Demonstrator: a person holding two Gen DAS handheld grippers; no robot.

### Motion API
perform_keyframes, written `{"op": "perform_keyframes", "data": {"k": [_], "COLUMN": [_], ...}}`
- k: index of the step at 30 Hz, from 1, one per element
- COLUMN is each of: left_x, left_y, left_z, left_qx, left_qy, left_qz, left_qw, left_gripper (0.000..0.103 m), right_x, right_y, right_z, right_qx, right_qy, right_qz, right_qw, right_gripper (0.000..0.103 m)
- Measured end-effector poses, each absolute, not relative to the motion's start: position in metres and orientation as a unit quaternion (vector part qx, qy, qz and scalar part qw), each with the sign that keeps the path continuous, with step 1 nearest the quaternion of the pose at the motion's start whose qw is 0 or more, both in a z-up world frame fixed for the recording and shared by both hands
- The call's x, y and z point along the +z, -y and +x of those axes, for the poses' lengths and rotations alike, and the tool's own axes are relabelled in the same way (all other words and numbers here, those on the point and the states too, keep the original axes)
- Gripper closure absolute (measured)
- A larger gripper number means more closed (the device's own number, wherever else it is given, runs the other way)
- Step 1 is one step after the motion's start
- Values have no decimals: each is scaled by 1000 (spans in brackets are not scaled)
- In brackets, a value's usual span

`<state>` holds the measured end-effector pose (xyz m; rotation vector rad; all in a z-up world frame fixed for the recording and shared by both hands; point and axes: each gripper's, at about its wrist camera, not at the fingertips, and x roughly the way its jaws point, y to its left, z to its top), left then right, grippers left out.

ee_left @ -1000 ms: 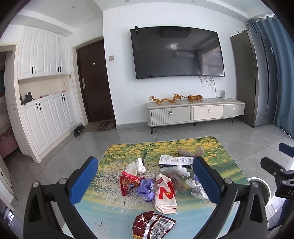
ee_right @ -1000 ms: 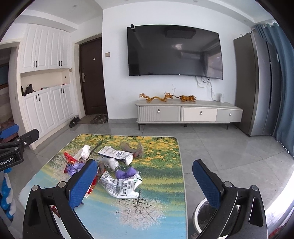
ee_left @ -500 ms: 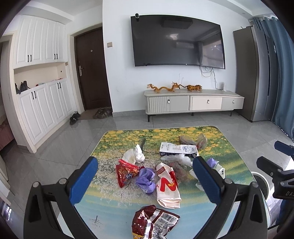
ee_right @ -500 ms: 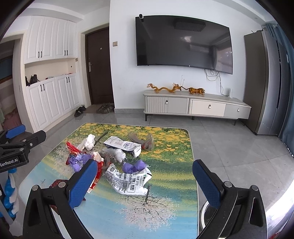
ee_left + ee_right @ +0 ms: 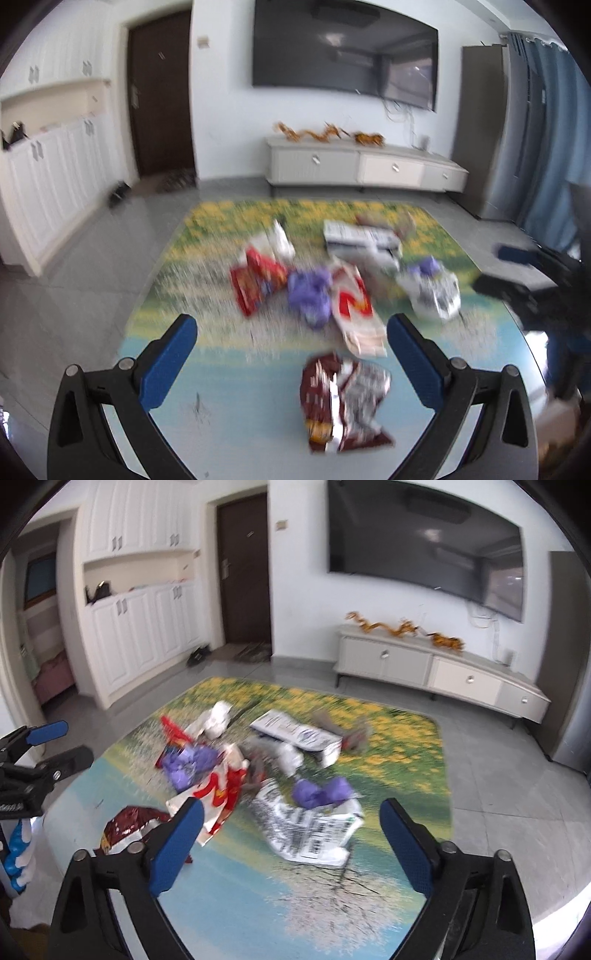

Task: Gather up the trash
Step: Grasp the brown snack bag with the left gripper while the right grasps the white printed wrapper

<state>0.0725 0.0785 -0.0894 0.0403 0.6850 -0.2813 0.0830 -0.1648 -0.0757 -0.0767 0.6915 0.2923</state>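
Trash lies in a heap on a low table with a flower-print top. Nearest my left gripper is a dark red crumpled snack bag, just below and between its open fingers. Behind it lie a white and red wrapper, purple wrappers, a red bag and a white box. My right gripper is open above a white printed bag with a purple wrapper on it. The views are blurred.
A TV cabinet stands at the far wall under a wall TV. White cupboards line the left side, a dark door is beside them. Grey tiled floor surrounds the table.
Both grippers have moved forward and down toward the heap of trash. The right wrist view has swung left. Both stay open and empty.
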Motion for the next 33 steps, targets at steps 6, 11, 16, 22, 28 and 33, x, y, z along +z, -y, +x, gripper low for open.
{"op": "perform_keyframes", "data": {"k": [6, 11, 16, 22, 28, 33], "left_x": [-129, -151, -169, -174, -164, -146], "left_y": [-74, -63, -55, -57, -57, -56], "left_z": [71, 80, 84, 87, 78, 69], "left_qx": [-187, -195, -199, -213, -215, -208], "left_qy": [-389, -414, -435, -456, -449, -433], "left_qz": [6, 6, -6, -26, -32, -26], "left_qw": [902, 889, 878, 864, 867, 877], "left_gripper": [0, 1, 21, 71, 94, 99], "right_x": [-109, -132, -142, -148, -141, -128], "right_y": [137, 130, 135, 134, 141, 151], "right_z": [118, 142, 149, 145, 133, 119], "right_qx": [183, 174, 168, 175, 187, 203], "right_qy": [-381, -404, -417, -422, -415, -399], "right_qz": [-58, -75, -73, -73, -52, -15], "right_qw": [905, 895, 890, 887, 889, 894], "right_gripper": [29, 39, 52, 67, 86, 88]}}
